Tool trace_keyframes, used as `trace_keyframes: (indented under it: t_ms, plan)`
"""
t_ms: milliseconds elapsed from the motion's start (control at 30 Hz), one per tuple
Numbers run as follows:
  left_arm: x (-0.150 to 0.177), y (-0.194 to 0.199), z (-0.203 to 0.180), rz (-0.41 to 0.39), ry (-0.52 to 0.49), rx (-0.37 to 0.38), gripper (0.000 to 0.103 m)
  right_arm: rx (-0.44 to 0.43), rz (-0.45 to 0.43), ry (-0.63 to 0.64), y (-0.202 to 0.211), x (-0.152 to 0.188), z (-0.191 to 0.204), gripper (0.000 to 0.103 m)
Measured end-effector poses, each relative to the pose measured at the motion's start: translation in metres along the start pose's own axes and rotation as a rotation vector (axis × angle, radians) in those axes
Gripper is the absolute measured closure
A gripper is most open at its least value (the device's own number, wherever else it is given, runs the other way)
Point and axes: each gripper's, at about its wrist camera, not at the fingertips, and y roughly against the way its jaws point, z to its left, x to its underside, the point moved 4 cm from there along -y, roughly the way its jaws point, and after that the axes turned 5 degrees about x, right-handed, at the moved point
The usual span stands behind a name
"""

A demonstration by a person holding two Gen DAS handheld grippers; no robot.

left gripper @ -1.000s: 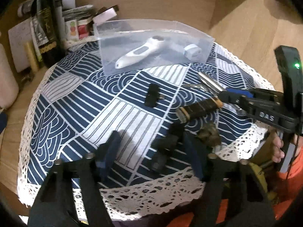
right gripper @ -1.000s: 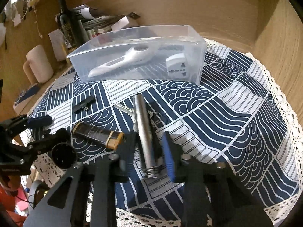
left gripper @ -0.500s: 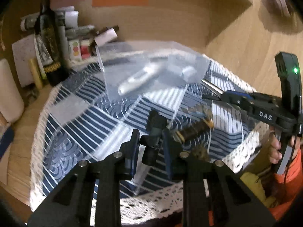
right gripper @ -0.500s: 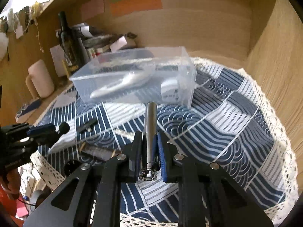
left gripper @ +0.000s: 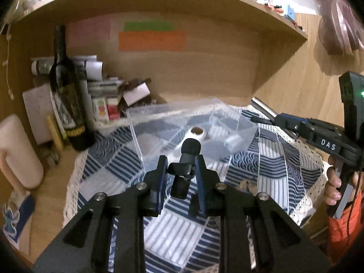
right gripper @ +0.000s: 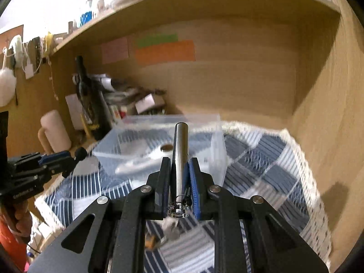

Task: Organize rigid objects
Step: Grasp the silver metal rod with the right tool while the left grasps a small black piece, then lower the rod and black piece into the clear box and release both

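Wooden shelving backs the table (left gripper: 268, 159). Left view: left tool (left gripper: 179, 170) clamps a small black mic (left gripper: 185, 159), clear box (left gripper: 193, 122) just ahead. Right view: right tool (right gripper: 178, 177) clamps a metal tube (right gripper: 179, 150), its length pointing at the box (right gripper: 159, 141).

Each view is taken from behind its own fingers, raised over the patterned tablecloth (left gripper: 268, 168) and aimed at the wooden back wall. The clear bin (left gripper: 193, 122) (right gripper: 159, 136), mid-frame and close, is shared by both.
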Motion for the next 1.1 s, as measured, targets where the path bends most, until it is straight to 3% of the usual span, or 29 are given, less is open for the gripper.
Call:
trace_keyframes:
  t_ms: [267,433,800,933,1100]
  plan:
    - [-0.033,-0.023,0.014,0.003,-0.009,-0.045,0.080,0.014,-0.027,0.033,-0.022,-0.039,0.002,0.088]
    - [-0.043,-0.056,0.030,0.057,0.020,-0.040,0.080,0.016,0.010,0.054,-0.051,-0.048,0.007,0.088]
    - [-0.031,-0.116,0.046,0.197,0.036,-0.039,0.080,0.020,0.210,0.080,-0.126,-0.030,0.008,0.088]
    - [-0.028,-0.132,0.049,0.228,0.051,-0.023,0.080,0.025,0.249,0.080,-0.142,-0.020,0.007,0.094]
    - [-0.028,-0.141,0.047,0.236,0.034,-0.014,0.080,0.029,0.278,0.100,-0.153,-0.014,0.011,0.094]
